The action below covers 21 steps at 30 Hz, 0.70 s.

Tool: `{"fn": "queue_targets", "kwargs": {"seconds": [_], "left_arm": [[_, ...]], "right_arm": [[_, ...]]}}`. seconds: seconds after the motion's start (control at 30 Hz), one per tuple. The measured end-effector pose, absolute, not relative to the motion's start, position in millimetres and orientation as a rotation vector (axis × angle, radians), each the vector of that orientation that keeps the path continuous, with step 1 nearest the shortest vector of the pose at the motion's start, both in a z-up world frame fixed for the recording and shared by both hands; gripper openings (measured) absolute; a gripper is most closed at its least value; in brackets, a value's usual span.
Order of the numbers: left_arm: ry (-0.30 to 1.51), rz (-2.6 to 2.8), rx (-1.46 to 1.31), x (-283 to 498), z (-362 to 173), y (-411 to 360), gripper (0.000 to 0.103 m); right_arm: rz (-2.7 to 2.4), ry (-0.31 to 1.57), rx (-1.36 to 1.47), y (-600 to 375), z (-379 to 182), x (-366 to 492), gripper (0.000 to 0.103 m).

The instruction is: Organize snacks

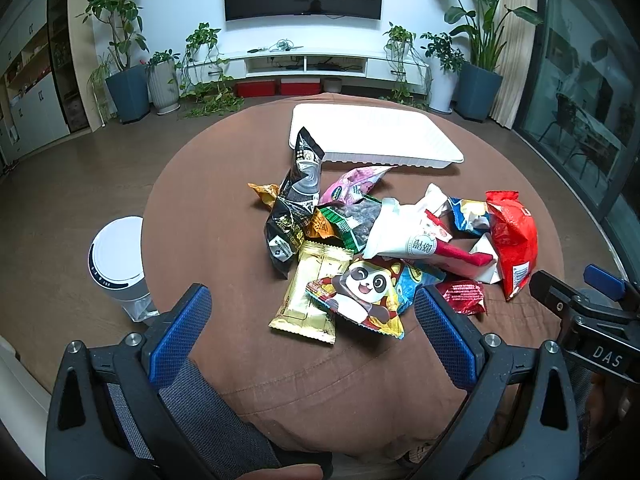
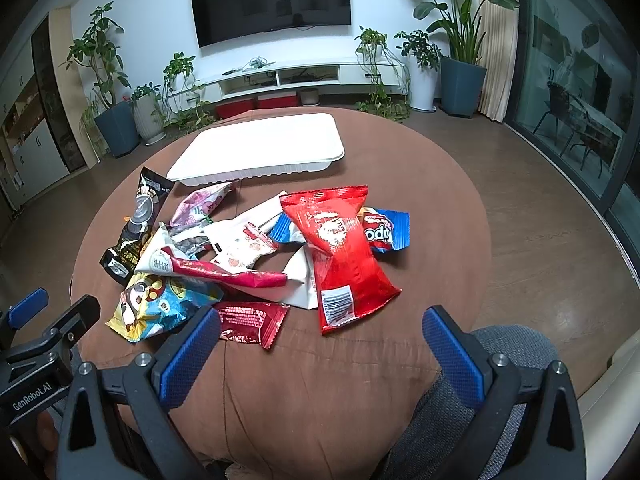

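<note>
Lying in a loose heap on the round brown-covered table [image 1: 208, 208], the snack packets overlap one another near its middle. In the left wrist view, the white tray [image 1: 372, 136] stands beyond the heap, toward 12 o'clock, and the tall black packet [image 1: 304, 168] leans with its top just at the tray's near left corner. The pink packet [image 1: 352, 186] lies beside it, at about 1 o'clock from the centre of the heap. The gold packet [image 1: 310, 300] and the panda packet [image 1: 362, 292] are the nearest ones, at 6 o'clock of the heap, and the panda packet partly covers the gold one. The big red bag [image 1: 514, 240] lies at 3 o'clock, and a small dark red packet [image 1: 460, 296] lies at about 4 o'clock.

The left gripper [image 1: 312, 332] hangs low over the near edge of the table with its blue pads wide apart and nothing between them. The right gripper [image 2: 320, 350] is the same: jaws spread, holding nothing, with the big red bag [image 2: 340, 256] just ahead at 12 o'clock. From this view the white tray [image 2: 264, 148] is at 11 o'clock, with no packet in it. A white cylinder device [image 1: 118, 256] stands on the floor at 9 o'clock of the table.
</note>
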<state>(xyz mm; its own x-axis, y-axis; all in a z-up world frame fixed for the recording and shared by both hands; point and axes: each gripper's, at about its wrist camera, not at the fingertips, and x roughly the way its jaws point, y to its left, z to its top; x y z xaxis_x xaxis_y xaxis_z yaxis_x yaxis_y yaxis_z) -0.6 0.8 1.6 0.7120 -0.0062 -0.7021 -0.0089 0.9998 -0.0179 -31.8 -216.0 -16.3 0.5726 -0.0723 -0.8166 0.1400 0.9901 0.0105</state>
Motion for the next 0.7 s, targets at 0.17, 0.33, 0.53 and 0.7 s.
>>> {"fn": "queue_targets", "kwargs": {"seconds": [0.17,0.33,0.53,0.7], "left_arm": [[0.779,0.002,-0.021,-0.4,1.4,0.7,0.103],[0.78,0.001,-0.021,-0.2,1.2,0.6,0.103],[0.78,0.001,-0.021,-0.2,1.4,0.6,0.103],[0.781,0.001,-0.021,-0.2,1.5,0.7,0.103]], "right_arm": [[-0.125,0.955,0.075,-215.2,-18.0,-31.8,0.103],[-0.125,0.958,0.074,-215.1,-18.4,-31.8,0.103],[-0.125,0.959,0.074,-215.1,-18.4,-31.6,0.103],[-0.125,0.963,0.073,-214.2,-20.5,-31.2,0.103]]}}
